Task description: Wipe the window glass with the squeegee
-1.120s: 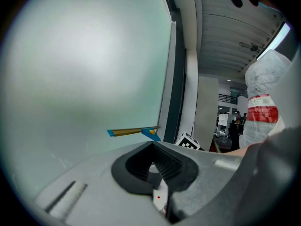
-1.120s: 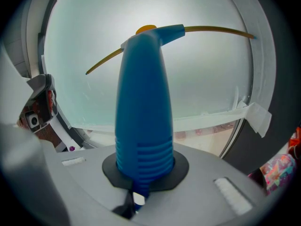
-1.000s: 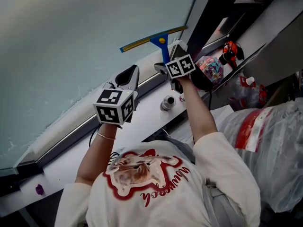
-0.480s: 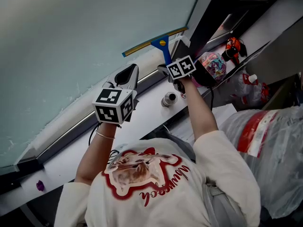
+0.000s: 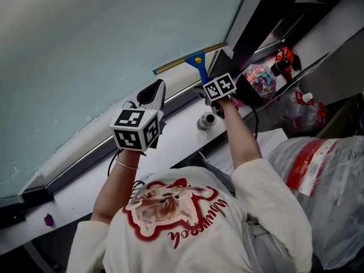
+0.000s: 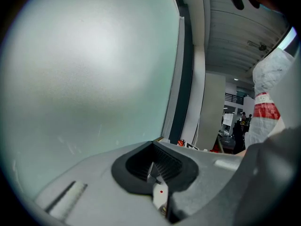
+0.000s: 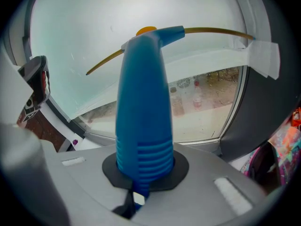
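Observation:
A squeegee point(image 5: 196, 61) with a blue handle point(image 7: 143, 121) and a thin brass-coloured blade point(image 7: 207, 31) lies against the frosted window glass point(image 5: 102, 44) near its lower right corner. My right gripper point(image 5: 211, 83) is shut on the squeegee's handle, with the blade pressed to the glass point(image 7: 117, 22). Further left, my left gripper point(image 5: 153, 94) is held up near the sill, its jaws shut with nothing between them point(image 6: 155, 171). The left gripper view faces the same pane point(image 6: 89, 65).
A white sill point(image 5: 170, 135) runs below the window, with a small metal cap point(image 5: 205, 120) on it and a purple bit point(image 5: 49, 219) at its left end. A dark frame post point(image 5: 256, 16) bounds the pane on the right. Plastic bags point(image 5: 330, 175) lie at lower right.
My right gripper has carried the squeegee a little to the right along the bottom of the pane, toward the frame. The left gripper has hardly moved.

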The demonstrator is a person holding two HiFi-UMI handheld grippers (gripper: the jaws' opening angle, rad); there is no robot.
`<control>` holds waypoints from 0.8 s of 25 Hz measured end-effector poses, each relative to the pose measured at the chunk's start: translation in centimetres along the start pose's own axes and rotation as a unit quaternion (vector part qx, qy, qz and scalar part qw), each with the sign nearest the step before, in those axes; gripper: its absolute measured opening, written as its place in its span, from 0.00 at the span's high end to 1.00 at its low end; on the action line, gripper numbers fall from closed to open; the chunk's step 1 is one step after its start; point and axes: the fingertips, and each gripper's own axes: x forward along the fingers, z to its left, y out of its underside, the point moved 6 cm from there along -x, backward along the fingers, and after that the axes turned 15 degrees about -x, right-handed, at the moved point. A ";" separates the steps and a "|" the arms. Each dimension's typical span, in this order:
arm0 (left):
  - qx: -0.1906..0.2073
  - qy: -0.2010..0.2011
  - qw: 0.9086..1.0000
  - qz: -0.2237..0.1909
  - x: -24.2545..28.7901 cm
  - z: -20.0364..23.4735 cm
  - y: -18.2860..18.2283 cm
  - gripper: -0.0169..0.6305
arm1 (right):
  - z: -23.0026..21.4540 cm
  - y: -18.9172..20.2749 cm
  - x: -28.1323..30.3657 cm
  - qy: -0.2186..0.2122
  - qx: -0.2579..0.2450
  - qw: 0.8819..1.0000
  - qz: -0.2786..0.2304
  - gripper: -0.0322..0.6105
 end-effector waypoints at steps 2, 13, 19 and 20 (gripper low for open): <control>-0.001 -0.005 1.000 0.001 -0.1 0.3 0.1 0.97 | -0.1 0.2 0.1 0.001 0.000 1.000 0.005 0.90; 0.002 -0.023 1.000 0.003 -1.2 1.1 0.6 0.97 | -0.5 1.8 0.5 0.041 -0.011 0.998 0.053 0.91; -0.002 -0.034 0.999 -0.016 -2.8 1.6 0.4 0.97 | 0.7 0.8 -0.6 0.050 0.003 0.999 -0.002 0.91; -0.004 -0.036 0.999 -0.021 -3.1 1.7 0.2 0.97 | 1.1 0.6 -0.8 0.049 0.006 0.999 -0.011 0.91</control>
